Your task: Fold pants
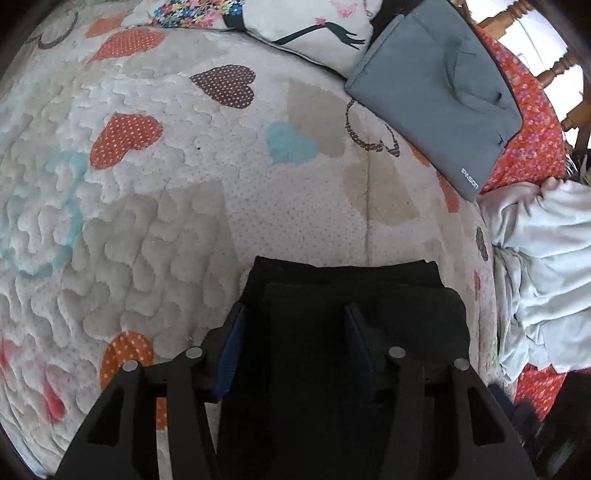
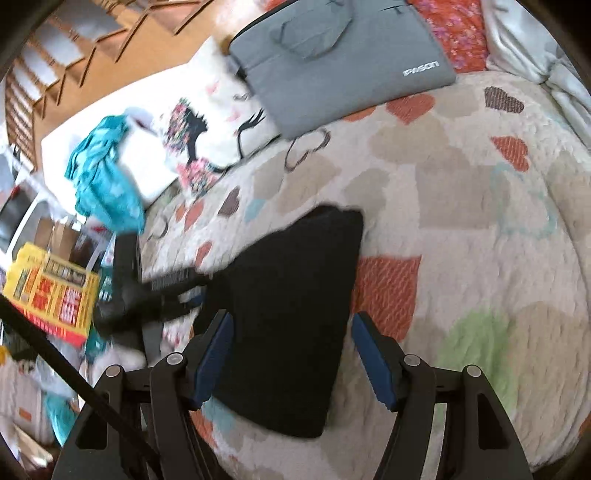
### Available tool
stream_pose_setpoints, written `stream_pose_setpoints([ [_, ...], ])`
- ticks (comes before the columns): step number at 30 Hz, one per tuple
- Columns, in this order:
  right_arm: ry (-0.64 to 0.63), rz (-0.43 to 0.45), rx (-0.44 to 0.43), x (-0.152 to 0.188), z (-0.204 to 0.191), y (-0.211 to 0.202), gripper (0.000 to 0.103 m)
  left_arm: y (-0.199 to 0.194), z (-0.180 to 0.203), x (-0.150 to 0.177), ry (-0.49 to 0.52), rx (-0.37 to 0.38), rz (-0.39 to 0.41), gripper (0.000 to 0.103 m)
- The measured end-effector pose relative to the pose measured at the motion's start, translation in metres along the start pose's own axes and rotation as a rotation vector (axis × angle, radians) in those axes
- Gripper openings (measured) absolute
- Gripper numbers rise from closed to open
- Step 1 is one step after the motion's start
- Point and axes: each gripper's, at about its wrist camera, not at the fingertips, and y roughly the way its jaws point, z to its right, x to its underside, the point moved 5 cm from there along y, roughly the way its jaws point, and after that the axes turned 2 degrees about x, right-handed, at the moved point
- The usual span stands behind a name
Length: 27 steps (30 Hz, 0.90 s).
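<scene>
**Nearly done: the pants lie folded on the bed**

The pants (image 2: 288, 317) sit as a compact dark bundle on the heart-print quilt (image 2: 461, 229), layers stacked, edges fairly square. My left gripper (image 1: 295, 321) hangs over them with jaws parted, pads pressing nothing; my right gripper (image 2: 291, 354) is spread wide above the bundle's near end, holding nothing either. I judge the folding itself finished; perhaps a last smoothing or tidying remains. The grey laptop bag (image 2: 332, 62) lies well apart

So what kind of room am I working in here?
Most likely a bedroom: the pants lie on a bed with a heart-print quilt, a pillow at its head, and a laptop bag beside it.
</scene>
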Motion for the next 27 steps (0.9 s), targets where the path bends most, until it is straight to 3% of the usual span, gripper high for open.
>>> stream_pose_setpoints([
  [2, 0.020, 0.022, -0.016, -0.020, -0.001, 0.007, 0.072, -0.001, 0.001, 0.000, 0.017, -0.015, 0.004, 0.055],
  [5, 0.087, 0.014, -0.092, -0.048, -0.003, 0.029, 0.072, 0.002, -0.005, 0.000, 0.012, -0.039, 0.012, 0.065],
  [8, 0.172, -0.076, -0.206, -0.060, -0.002, 0.067, 0.072, 0.010, -0.010, -0.001, -0.023, -0.008, 0.012, 0.066],
  [10, 0.232, -0.152, -0.165, -0.062, 0.013, 0.100, 0.072, 0.009, -0.010, -0.001, -0.017, -0.010, 0.015, 0.066],
  [12, 0.223, -0.158, -0.050, -0.064, 0.030, 0.118, 0.068, 0.009, -0.009, -0.002, -0.010, -0.019, 0.016, 0.066],
  [13, 0.223, -0.149, -0.054, -0.067, 0.032, 0.118, 0.068, 0.008, -0.009, -0.003, -0.013, -0.013, 0.016, 0.066],
  [16, 0.191, -0.069, -0.019, -0.070, 0.027, 0.097, 0.069, 0.006, -0.015, -0.003, -0.045, 0.056, 0.020, 0.067],
  [20, 0.097, -0.032, 0.013, -0.059, 0.015, 0.060, 0.070, -0.002, -0.025, -0.001, -0.105, 0.134, 0.017, 0.067],
  [27, 0.017, -0.019, -0.070, 0.020, -0.008, -0.005, 0.071, -0.053, -0.002, 0.018, 0.014, 0.071, 0.122, 0.065],
])
